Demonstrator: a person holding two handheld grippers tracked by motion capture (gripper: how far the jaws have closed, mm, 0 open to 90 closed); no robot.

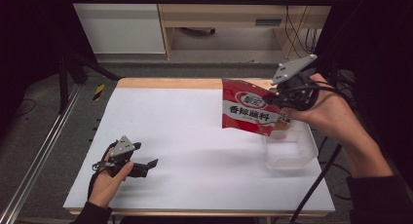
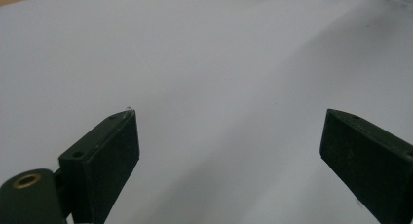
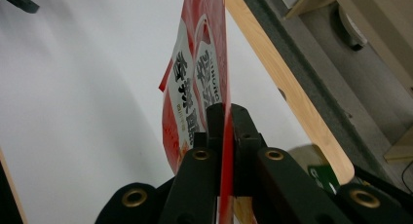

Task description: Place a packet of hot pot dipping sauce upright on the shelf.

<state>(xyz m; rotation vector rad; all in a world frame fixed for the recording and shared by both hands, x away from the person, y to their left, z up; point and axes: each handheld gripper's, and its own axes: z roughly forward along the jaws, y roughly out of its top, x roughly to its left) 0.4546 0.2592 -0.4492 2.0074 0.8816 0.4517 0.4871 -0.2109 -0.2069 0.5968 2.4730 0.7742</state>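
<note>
A red and white snack packet (image 1: 247, 111) with black lettering hangs in the air over the table's right side, above and left of a clear plastic tub (image 1: 289, 150). My right gripper (image 1: 278, 102) is shut on the packet's right edge; in the right gripper view the packet (image 3: 195, 87) runs between the closed jaws of that gripper (image 3: 225, 112). Low over the white table near its front left, my left gripper (image 1: 147, 155) is open. In the left gripper view its jaws stand wide apart with nothing between them, around the gripper's middle (image 2: 229, 114).
The white table top (image 1: 185, 131) has a wooden far edge (image 1: 165, 83). Beyond it are a grey floor and a wooden cabinet (image 1: 229, 19). A metal rail (image 1: 44, 146) runs along the left side. A black cable (image 1: 316, 180) hangs below the right hand.
</note>
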